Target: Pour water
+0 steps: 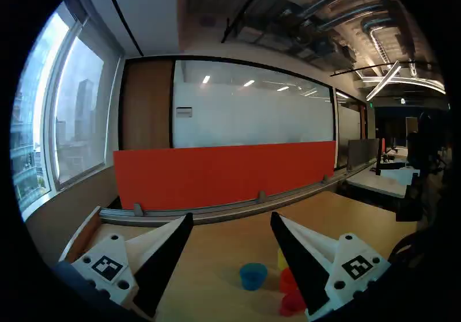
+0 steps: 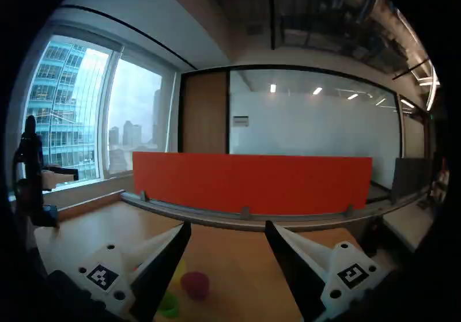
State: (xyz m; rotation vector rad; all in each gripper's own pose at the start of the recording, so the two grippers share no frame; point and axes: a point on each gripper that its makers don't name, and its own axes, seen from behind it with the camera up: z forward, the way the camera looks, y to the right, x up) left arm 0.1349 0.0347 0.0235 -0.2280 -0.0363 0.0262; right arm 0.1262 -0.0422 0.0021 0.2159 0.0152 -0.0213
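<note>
Blue cup [image 1: 253, 276] stands on the wooden bench [image 1: 219, 253] low between the fingers of the left gripper [image 1: 230, 215], and a magenta cup [image 2: 196, 284] stands likewise before the right gripper [image 2: 227, 223]. Both grippers are spread wide with nothing held. The cups look like light, stiff, rather slick plastic that tips easily, so a gentle mid-wall hold seems best.

No readable text. Wall sign [image 1: 184, 112] too small to read; markers [image 1: 108, 267] on left gripper [image 1: 230, 215] show patterns only.
</note>
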